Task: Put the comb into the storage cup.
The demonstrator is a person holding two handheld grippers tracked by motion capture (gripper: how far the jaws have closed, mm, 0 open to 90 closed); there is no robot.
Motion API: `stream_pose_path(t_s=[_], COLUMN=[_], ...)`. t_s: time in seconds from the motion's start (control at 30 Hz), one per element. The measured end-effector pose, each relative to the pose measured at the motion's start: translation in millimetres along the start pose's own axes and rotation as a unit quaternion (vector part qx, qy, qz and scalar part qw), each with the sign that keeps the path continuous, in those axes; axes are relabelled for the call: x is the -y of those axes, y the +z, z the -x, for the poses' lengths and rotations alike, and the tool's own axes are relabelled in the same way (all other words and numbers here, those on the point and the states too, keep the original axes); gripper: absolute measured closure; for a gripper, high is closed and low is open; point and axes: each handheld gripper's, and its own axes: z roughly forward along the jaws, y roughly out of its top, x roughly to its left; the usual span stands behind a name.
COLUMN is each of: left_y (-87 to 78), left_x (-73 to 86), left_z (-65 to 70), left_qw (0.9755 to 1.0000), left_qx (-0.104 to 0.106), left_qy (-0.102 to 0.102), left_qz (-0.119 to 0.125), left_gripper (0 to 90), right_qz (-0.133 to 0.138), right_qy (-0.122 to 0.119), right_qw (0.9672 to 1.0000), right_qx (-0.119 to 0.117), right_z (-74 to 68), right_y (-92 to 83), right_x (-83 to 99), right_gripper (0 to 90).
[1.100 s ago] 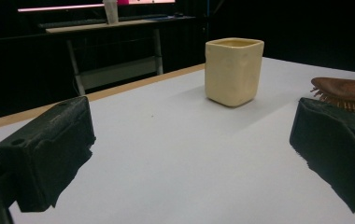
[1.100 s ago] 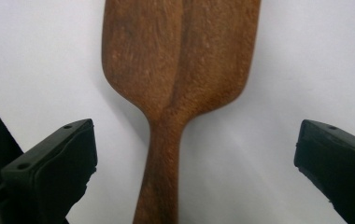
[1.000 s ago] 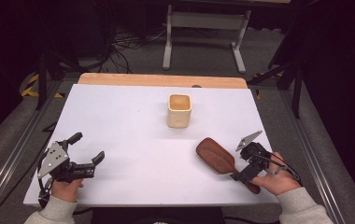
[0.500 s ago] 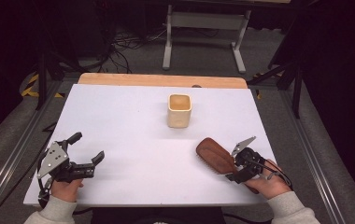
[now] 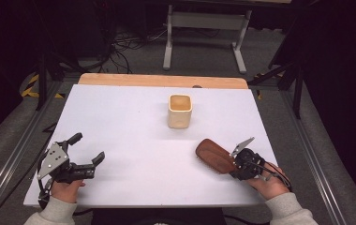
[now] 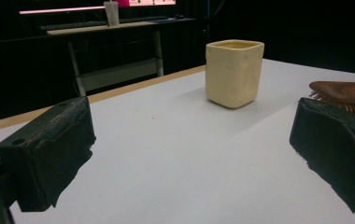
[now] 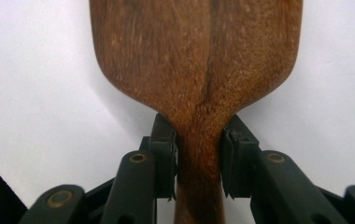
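Note:
A dark wooden hairbrush (image 5: 215, 154) lies back up on the white tabletop (image 5: 134, 136) at the right front. My right gripper (image 5: 234, 166) sits at its handle end. In the right gripper view the two pads press on either side of the brush's neck (image 7: 199, 140), and the broad wooden head (image 7: 199, 56) spreads above. These jaws have just been closing, with the handle between them. My left gripper (image 5: 88, 147) rests at the left front, open and holding nothing, its jaws (image 6: 189, 154) wide apart and pointing toward a cream square cup (image 6: 234, 72).
The cream cup (image 5: 180, 111) stands upright behind the table's middle, apart from the brush (image 6: 344, 91). A wooden strip (image 5: 162, 80) runs along the far table edge. A metal stand (image 5: 204, 28) and cables sit on the floor beyond.
The right gripper has slid in toward the brush and its jaws have closed onto the handle. The left gripper, the cup and the brush have stayed in place.

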Motion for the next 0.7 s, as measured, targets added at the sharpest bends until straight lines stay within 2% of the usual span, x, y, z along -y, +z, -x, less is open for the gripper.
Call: stream_pose_path(t_s=[0.27,0.33,0.4,0.5,0.57,0.7], left_y=[0.1,0.7,1.6,2.3,3.0,2.3], left_x=[-0.2,0.0,0.9,1.2,1.3,1.4], left_z=[0.2,-0.5,0.1,0.6,1.2,0.4], left_qw=[1.0000,0.9999,0.9999,0.9997,0.9996,0.9993], left_qx=[-0.004,0.008,0.006,0.009,0.004,0.009], left_qy=[0.002,-0.007,-0.005,-0.006,-0.005,0.001], left_qz=[-0.004,-0.008,-0.013,-0.020,-0.027,-0.036], left_gripper=[0.8,0.3,0.3,0.2,0.1,0.1], right_qz=[-0.002,-0.002,-0.002,0.005,0.009,0.023], right_qy=[-0.011,-0.019,-0.019,-0.028,-0.031,-0.038], right_qw=[0.9999,0.9998,0.9998,0.9993,0.9992,0.9986], right_qx=[0.000,0.007,0.010,0.023,0.024,0.029], right_z=[-1.0,-2.2,-3.1,-5.1,-5.3,-7.8], right_y=[-0.6,-1.2,-1.4,-3.9,-4.8,-7.4], right_x=[-0.3,-0.3,-0.3,-0.6,-0.6,-1.5], right_gripper=[72.3,72.5,72.5,72.7,72.7,72.8])
